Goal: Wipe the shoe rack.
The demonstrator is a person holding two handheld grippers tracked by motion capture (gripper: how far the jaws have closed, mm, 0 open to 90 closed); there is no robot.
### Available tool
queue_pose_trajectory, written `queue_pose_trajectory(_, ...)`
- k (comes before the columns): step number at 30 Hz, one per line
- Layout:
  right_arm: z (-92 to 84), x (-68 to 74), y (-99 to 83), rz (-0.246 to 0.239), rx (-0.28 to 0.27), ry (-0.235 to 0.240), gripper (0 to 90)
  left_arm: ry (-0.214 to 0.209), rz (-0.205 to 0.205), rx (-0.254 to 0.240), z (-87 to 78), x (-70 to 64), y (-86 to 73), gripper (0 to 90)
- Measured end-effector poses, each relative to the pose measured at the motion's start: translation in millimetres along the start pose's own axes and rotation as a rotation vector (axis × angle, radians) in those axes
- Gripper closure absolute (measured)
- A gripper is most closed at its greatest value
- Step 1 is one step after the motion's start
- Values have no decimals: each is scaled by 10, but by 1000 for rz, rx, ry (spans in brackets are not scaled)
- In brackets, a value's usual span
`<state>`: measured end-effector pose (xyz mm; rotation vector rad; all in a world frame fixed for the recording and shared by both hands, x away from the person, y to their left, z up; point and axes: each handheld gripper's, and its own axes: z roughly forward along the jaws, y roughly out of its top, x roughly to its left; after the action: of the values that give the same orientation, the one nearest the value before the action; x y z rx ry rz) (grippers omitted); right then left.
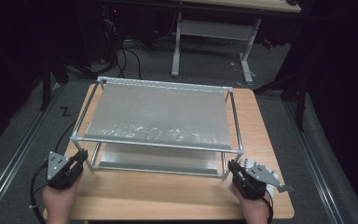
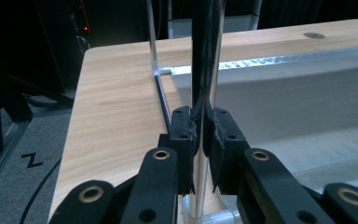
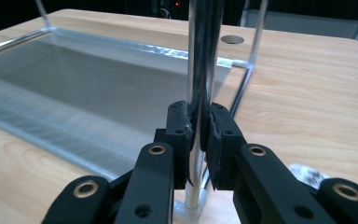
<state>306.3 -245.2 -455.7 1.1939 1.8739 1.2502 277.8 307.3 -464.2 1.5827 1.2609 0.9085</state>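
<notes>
Both grippers, left (image 1: 80,156) and right (image 1: 233,167), clamp the rack's (image 1: 161,145) near corner posts on the table (image 1: 168,196).

My light wooden desk (image 1: 168,196) carries a two-tier metal rack (image 1: 161,119) with grey mesh shelves, standing between my left tongs (image 1: 80,156) and right tongs (image 1: 233,166). Beyond the rack sits a round grommet hole (image 3: 232,39).
</notes>
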Motion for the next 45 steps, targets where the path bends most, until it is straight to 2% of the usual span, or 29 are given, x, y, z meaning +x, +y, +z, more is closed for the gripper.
queue_pose_trajectory(3,119,-24,67,-5,14,-15,805,-1,0,-4,-17,-5,-17,807)
queue_pose_trajectory(9,289,-114,169,-4,39,-48,805,-10,-1,-14,71,-36,-3,807)
queue_pose_trajectory(16,361,-168,223,4,55,-71,803,-15,-8,-17,159,-46,35,808)
queue_pose_trajectory(23,397,-192,263,15,74,-90,802,-22,-5,-20,158,-60,33,807)
queue_pose_trajectory(32,367,-171,237,13,66,-83,798,-19,-2,-10,266,-18,47,806)
queue_pose_trajectory(34,361,-172,237,20,64,-88,768,-11,-13,-17,251,-32,45,802)
queue_pose_trajectory(37,292,-183,236,34,46,-109,670,7,-31,-45,170,-66,19,691)
queue_pose_trajectory(39,202,-188,217,50,25,-111,636,22,-31,-43,108,-78,-3,637)
queue_pose_trajectory(40,164,-185,205,50,17,-111,629,47,-13,-45,47,-91,-21,630)
queue_pose_trajectory(41,86,-170,174,51,2,-111,615,52,-9,-45,15,-92,-26,622)
queue_pose_trajectory(45,-97,-82,80,19,-23,-119,584,35,-12,-46,-137,-136,-81,607)
